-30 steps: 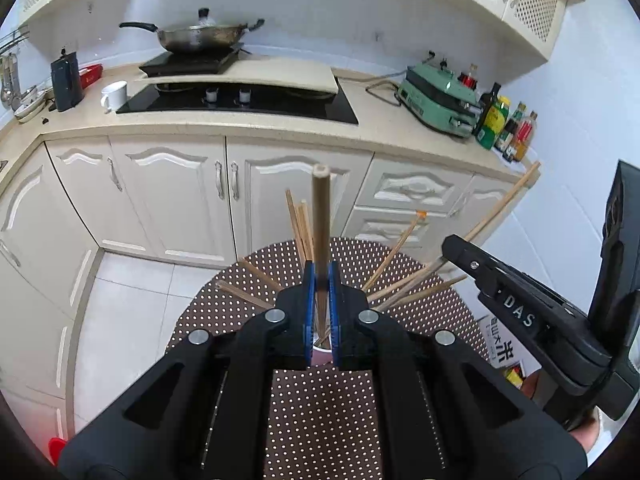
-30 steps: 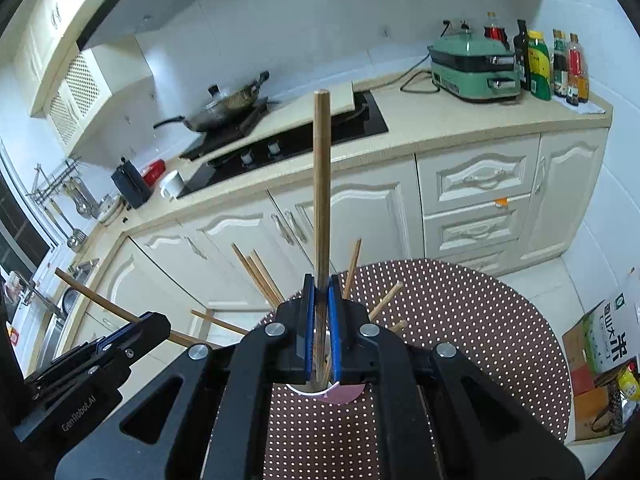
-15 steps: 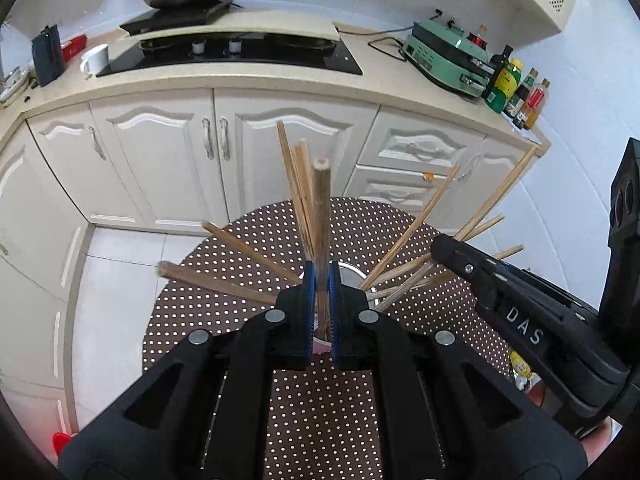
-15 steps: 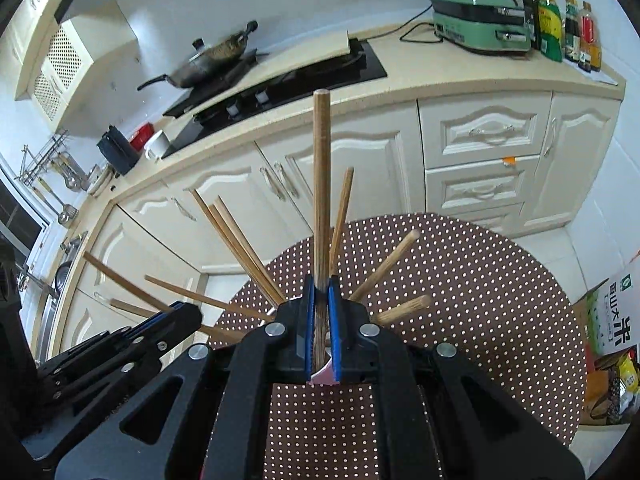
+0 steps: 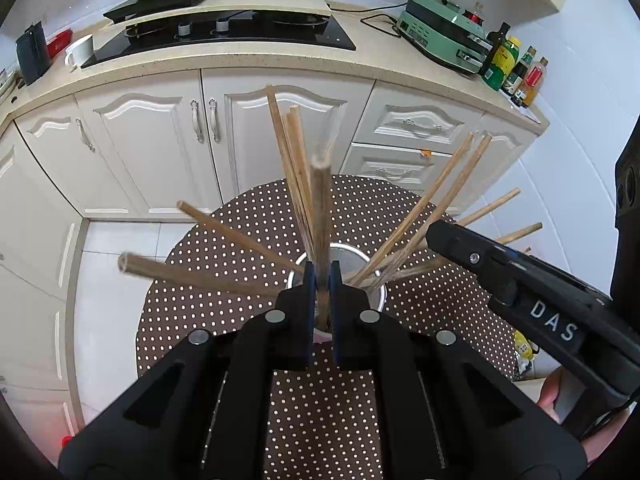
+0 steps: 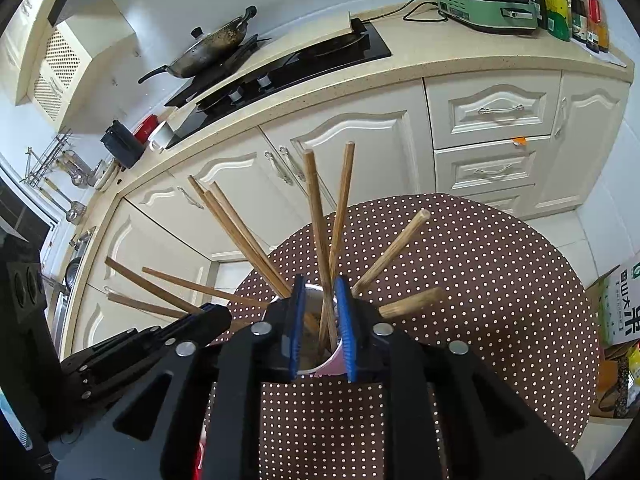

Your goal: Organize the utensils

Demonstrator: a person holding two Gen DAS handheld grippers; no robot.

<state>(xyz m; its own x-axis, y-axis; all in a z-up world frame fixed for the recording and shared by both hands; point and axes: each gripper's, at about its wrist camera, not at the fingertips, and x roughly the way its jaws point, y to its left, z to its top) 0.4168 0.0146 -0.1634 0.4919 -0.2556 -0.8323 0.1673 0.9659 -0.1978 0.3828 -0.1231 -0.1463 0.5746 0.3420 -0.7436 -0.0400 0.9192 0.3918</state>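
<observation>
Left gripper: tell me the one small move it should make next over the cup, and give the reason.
Probably open the jaws of the left gripper and let its chopstick drop. The jaws are shut on that chopstick directly over the cup, where the other chopsticks already stand fanned out. The right gripper has just been opening its jaws there; chopsticks stand loosely between them, no pad pressing.

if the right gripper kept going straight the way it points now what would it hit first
Most likely the cup of chopsticks: the right gripper sits just above its rim, jaws just opened, with two loose chopsticks standing between them. Those sticks or the rim would meet it first; depth is unclear.
</observation>
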